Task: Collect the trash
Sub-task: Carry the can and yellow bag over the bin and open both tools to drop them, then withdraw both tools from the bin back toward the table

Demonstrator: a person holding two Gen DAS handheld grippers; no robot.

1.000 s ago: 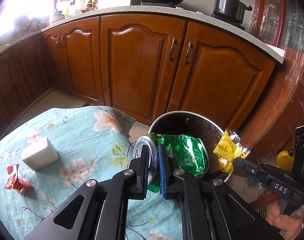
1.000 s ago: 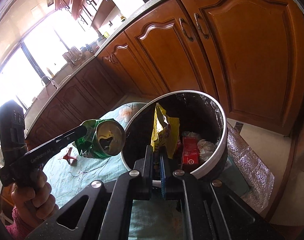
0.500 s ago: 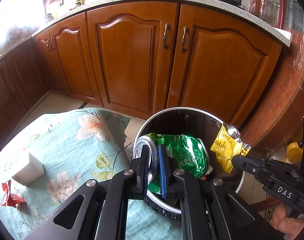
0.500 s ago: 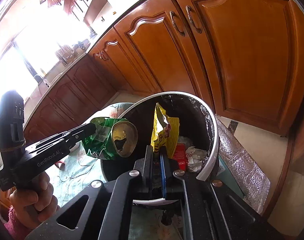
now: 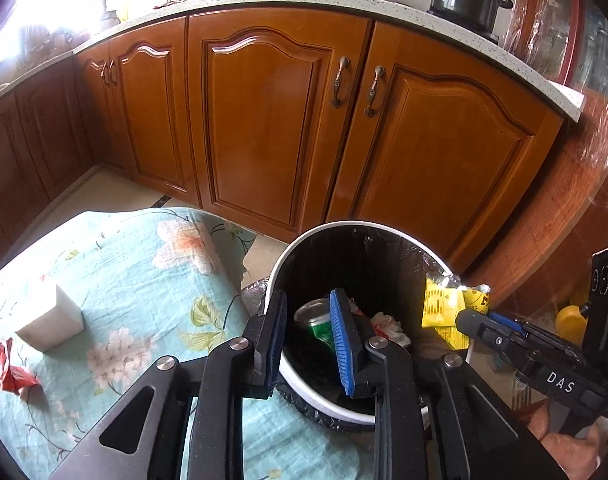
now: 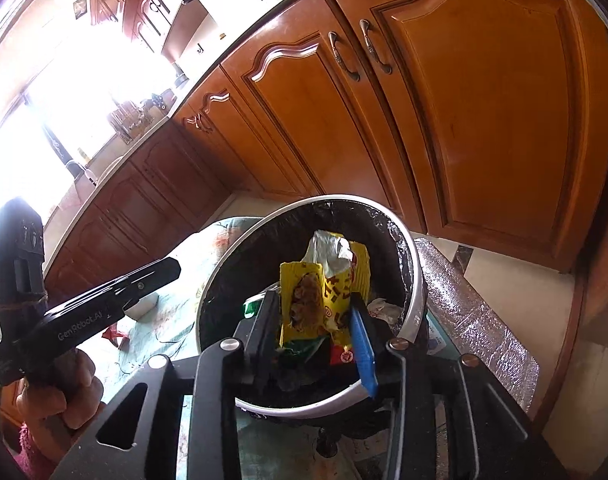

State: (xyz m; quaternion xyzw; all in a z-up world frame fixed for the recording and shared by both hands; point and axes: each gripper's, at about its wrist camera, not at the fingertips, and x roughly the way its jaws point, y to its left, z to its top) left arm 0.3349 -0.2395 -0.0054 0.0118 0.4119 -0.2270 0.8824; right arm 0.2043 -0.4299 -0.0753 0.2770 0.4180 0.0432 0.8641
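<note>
The left claw [image 5: 310,336] is spread wide with nothing between its blue-padded fingers [image 5: 341,340], and it hangs above the near rim of the round white trash bin with a black liner [image 5: 368,229]. Just beyond and below its fingertips, the crushed green drink can [image 5: 316,320] lies inside the bin, its silver top facing up, beside crumpled white paper [image 5: 386,322] to its right.

The right claw [image 6: 316,332] also has its fingers apart, over the same bin [image 6: 418,288]. The torn yellow snack wrapper with a silver inner lining [image 6: 324,284] stands upright between them; its lower edge sits close to both fingers, but I cannot tell whether they press on it. From the left wrist view the same wrapper [image 5: 444,308] shows at the tip of the right claw [image 5: 464,318], to the right of the left claw and over the far right rim.

To the left of the left claw, on the tabletop covered with a pale blue floral cloth [image 5: 135,280], sit a white rectangular block [image 5: 49,320] and, nearer the edge, a crumpled red wrapper [image 5: 7,368], well apart from the bin. Brown wooden cabinet doors [image 5: 263,120] stand behind the bin.
</note>
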